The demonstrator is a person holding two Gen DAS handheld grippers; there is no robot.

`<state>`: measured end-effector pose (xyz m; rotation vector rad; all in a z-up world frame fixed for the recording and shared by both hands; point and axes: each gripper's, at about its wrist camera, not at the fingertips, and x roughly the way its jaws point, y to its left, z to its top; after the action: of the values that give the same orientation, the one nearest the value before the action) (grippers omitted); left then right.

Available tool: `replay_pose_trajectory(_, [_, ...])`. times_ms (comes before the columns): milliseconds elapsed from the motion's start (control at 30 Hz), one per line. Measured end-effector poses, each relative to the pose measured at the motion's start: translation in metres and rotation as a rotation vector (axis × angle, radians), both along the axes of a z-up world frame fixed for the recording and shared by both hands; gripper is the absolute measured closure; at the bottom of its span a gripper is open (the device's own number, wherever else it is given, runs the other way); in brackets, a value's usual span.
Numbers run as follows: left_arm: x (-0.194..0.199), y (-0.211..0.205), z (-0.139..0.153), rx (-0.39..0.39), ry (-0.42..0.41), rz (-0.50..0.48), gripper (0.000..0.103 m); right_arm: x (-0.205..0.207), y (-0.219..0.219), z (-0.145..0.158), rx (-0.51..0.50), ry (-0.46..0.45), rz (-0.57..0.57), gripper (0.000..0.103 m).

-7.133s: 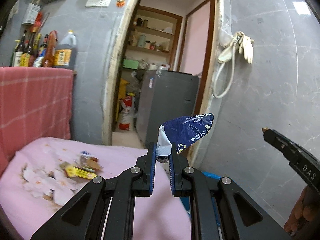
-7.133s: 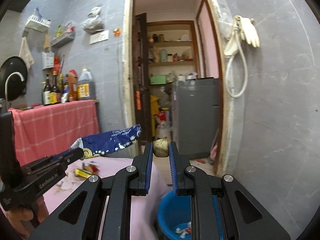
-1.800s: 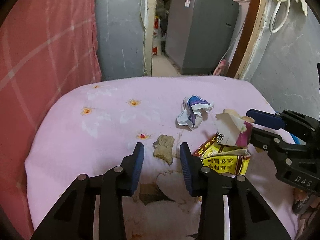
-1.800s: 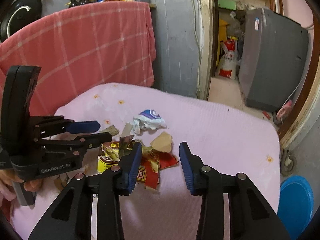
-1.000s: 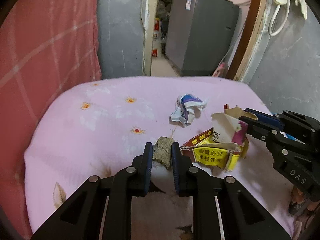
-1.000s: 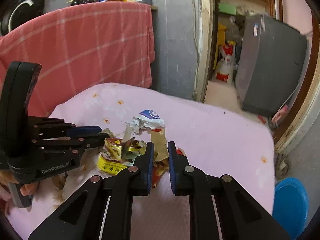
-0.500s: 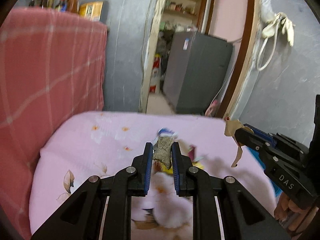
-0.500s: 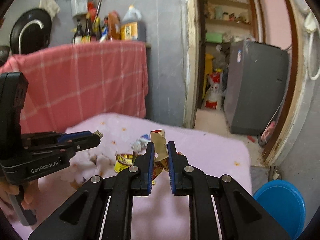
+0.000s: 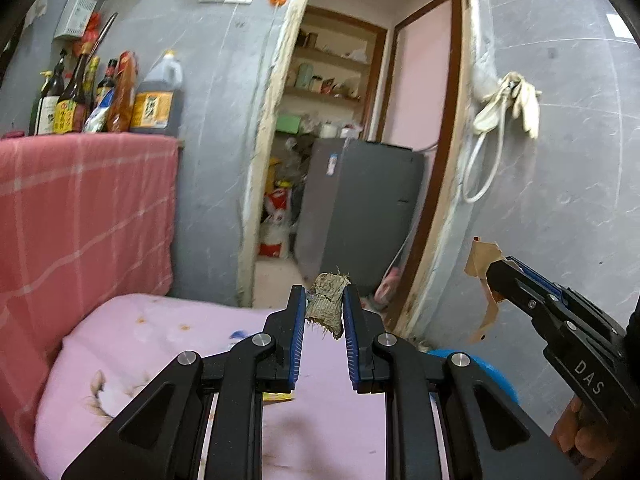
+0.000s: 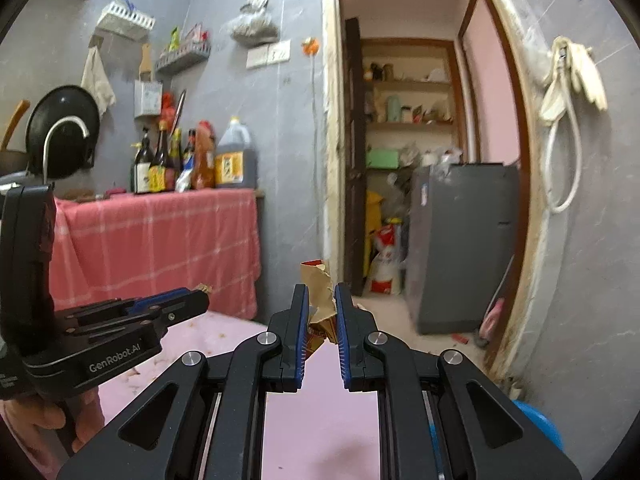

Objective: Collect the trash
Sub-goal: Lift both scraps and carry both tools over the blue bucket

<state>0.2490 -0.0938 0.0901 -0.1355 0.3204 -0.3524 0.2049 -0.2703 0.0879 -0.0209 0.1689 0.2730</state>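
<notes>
My left gripper (image 9: 323,300) is shut on a small frayed brown scrap (image 9: 326,304), held up in the air over the pink-covered table (image 9: 132,356). My right gripper (image 10: 321,300) is shut on a torn tan and red paper wrapper (image 10: 318,288), also lifted clear of the table. In the left wrist view that right gripper (image 9: 496,276) shows at the right with the torn wrapper (image 9: 482,260) hanging from its tip. In the right wrist view the left gripper (image 10: 200,298) shows at the left. A blue bin (image 9: 492,376) (image 10: 536,416) sits low beside the table's right end.
A counter draped in pink checked cloth (image 9: 80,216) holds several bottles (image 9: 100,96). A doorway (image 10: 420,160) opens onto a grey appliance (image 9: 360,208) and shelves. White gloves and a hose (image 9: 508,112) hang on the grey wall. A yellow wrapper edge (image 9: 276,396) lies on the table.
Both grippers have risen off the table with their scraps and tilted up toward level. The pile of wrappers left on the table has dropped out of view.
</notes>
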Motion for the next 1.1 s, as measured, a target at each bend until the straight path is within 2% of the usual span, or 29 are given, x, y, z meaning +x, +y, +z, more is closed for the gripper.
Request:
replay_pose_trajectory(233, [-0.021,-0.045,0.011,-0.017,-0.050,-0.048,0.088,-0.022,-0.035,0.004,-0.027,-0.032,-0.079,0.092])
replay_pose_trajectory(500, [-0.027,-0.093,0.005,-0.018,-0.067,-0.095,0.088,-0.038,-0.082,-0.003,-0.040,-0.048,-0.188,0.092])
replay_pose_trajectory(733, [-0.020,-0.139,-0.009,0.002,-0.013,-0.162,0.088,-0.039,-0.126,-0.024,-0.033,0.000,-0.267,0.092])
replay_pose_trajectory(1100, [0.001,-0.190,-0.040,0.056,0.110,-0.240,0.087,-0.022,-0.171,-0.063,0.025,0.123,-0.319,0.092])
